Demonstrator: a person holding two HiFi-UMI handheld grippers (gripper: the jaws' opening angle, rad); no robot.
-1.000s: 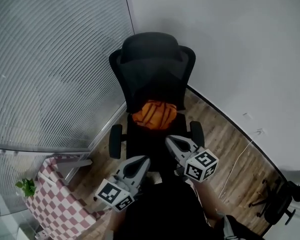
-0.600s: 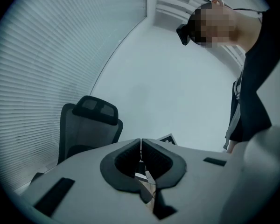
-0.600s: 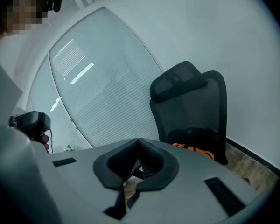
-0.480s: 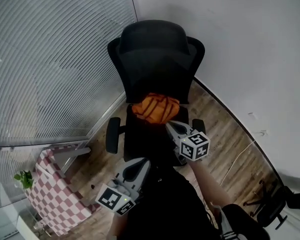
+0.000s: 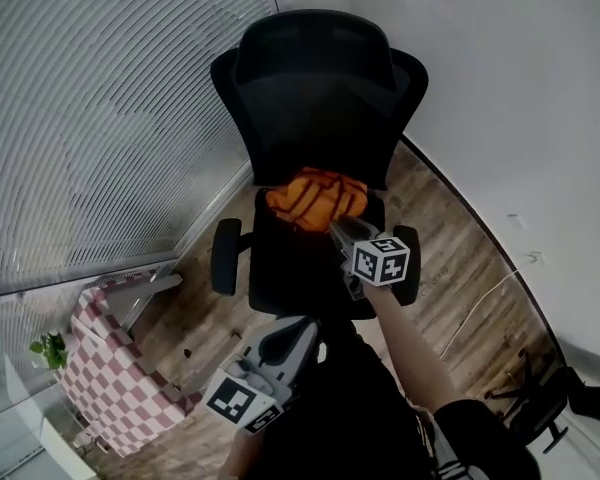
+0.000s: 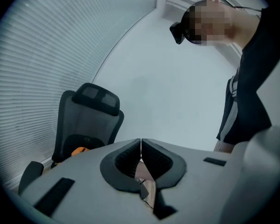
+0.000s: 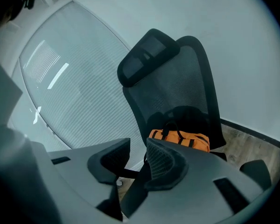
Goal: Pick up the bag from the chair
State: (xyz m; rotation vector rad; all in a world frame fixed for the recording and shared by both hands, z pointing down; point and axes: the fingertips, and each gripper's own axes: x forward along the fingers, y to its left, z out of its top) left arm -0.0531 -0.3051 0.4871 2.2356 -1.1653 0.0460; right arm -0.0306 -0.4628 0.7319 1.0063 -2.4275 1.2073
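Head view: the office chair [image 5: 315,98] is seen in the corner between blinds and wall, with the orange bag [image 5: 315,196] lying on the seat against the backrest. The right gripper [image 5: 340,231] is held over the seat front, the bag just beyond its tips at 12 o'clock, no contact made out. The left gripper [image 5: 292,330] is kept back at 7 o'clock from the right one, well apart from the chair. Left gripper view: jaws [image 6: 141,146] are pressed together, nothing between them; only a sliver of bag [image 6: 79,150] is seen at 9 o'clock. Right gripper view: jaws [image 7: 137,150] are parted by a modest gap, nothing held; the bag [image 7: 179,139] sits at 1 o'clock past the right jaw, black straps [image 7: 170,125] standing up. Risks, as judged: with that gap only a strap or fabric fold can be pinched, so slip-out is likely if bulk is aimed at; the chair may be swivelled or pushed off if the seat is bumped; a strap may be snagged on an armrest during the lift.
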